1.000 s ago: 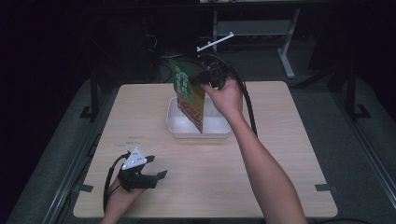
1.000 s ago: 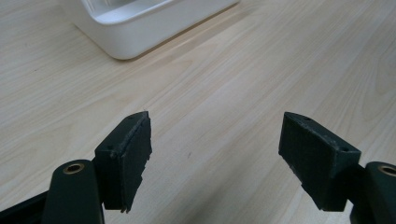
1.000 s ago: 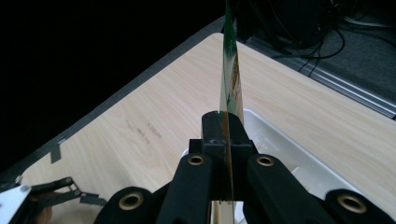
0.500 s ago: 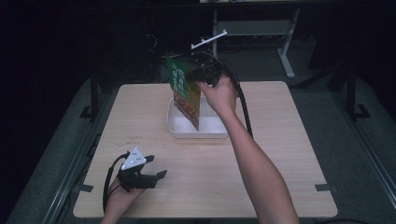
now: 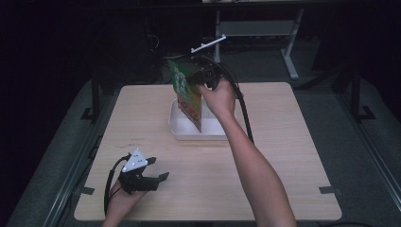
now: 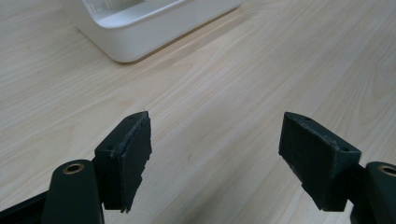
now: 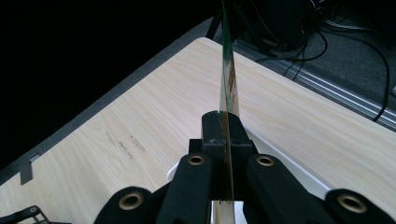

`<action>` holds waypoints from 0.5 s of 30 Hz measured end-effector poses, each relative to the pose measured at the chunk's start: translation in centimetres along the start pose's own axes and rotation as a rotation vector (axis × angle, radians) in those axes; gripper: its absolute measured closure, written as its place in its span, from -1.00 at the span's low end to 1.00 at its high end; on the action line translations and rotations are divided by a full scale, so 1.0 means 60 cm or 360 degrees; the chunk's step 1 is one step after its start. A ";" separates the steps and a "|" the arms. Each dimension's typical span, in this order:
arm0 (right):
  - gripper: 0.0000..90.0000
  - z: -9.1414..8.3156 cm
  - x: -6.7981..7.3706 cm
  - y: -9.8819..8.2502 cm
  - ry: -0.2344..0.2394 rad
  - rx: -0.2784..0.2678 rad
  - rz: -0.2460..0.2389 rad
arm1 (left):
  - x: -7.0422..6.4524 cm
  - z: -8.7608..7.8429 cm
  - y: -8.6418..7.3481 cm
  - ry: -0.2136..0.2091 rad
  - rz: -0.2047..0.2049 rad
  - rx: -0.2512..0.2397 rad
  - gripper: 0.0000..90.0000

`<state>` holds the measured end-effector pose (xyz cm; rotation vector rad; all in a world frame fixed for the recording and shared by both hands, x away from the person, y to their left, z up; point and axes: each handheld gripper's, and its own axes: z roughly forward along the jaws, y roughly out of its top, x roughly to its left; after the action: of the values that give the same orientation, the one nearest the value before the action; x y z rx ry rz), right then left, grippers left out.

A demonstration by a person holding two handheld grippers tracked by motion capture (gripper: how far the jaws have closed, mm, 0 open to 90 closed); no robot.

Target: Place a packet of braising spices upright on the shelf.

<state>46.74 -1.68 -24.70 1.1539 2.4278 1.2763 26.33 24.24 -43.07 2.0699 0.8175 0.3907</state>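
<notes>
Right claw clamping green packet above white tray, left claw spread

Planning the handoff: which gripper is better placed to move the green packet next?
Right. The right gripper is shut on the green packet above the white tray; the left gripper sits open near the table's front edge.

Legible text: none. Green printed packet, held upright over the white tray: pale lettering and a picture on its face, too small and blurred to read. Tabletop, tray: no labels, brands or numbers that can be made out.
</notes>
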 end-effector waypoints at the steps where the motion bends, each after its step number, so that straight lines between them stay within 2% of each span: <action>1: 1.00 0.002 0.000 -0.001 0.0000 -0.0001 -0.0001 | 0.000 0.000 0.000 -0.0001 0.0002 0.0001 -0.45; 15: 1.00 0.022 -0.003 -0.009 -0.0019 0.0018 0.0002 | -0.001 0.000 0.001 -0.0013 0.0001 0.0001 -0.45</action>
<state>47.15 -1.15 -25.97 1.1624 2.4291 1.2540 26.29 24.19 -43.03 2.0707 0.8125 0.3824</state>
